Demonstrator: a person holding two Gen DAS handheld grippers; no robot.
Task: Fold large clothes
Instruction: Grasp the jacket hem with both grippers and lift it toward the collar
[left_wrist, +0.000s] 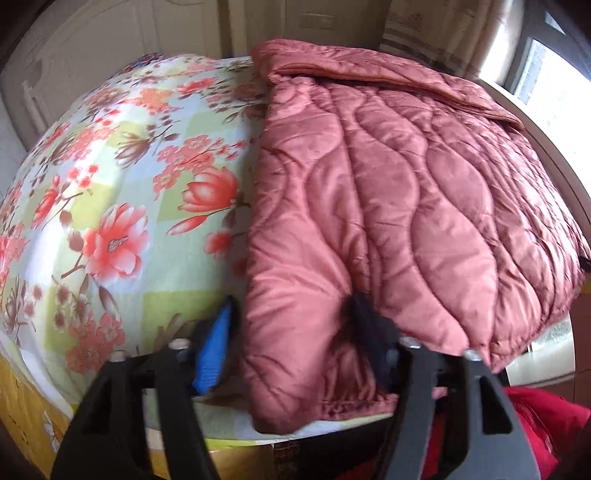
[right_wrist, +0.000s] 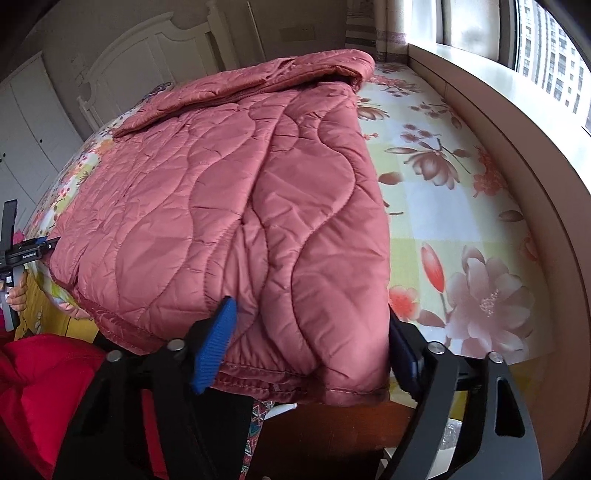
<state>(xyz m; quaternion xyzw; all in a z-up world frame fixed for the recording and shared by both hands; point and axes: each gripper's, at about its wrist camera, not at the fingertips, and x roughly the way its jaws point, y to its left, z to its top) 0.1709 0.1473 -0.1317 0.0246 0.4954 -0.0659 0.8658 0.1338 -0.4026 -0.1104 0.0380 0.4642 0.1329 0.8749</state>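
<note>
Pink quilted coat (right_wrist: 229, 206) lies folded on the floral bed (right_wrist: 461, 206), hem at the near edge. My left claw (left_wrist: 291, 332) and right claw (right_wrist: 310, 343) each pinch that hem.

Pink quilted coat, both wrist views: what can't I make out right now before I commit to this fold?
- Left wrist view: the left gripper is motion-blurred; whether its pads press the pink quilted coat is unclear.
- Right wrist view: the right gripper straddles the hem; its far pad is hidden behind the fabric.
- Both views: sleeves and front are folded under, unseen.
- Red garment: cut off by the bottom edge.
</note>
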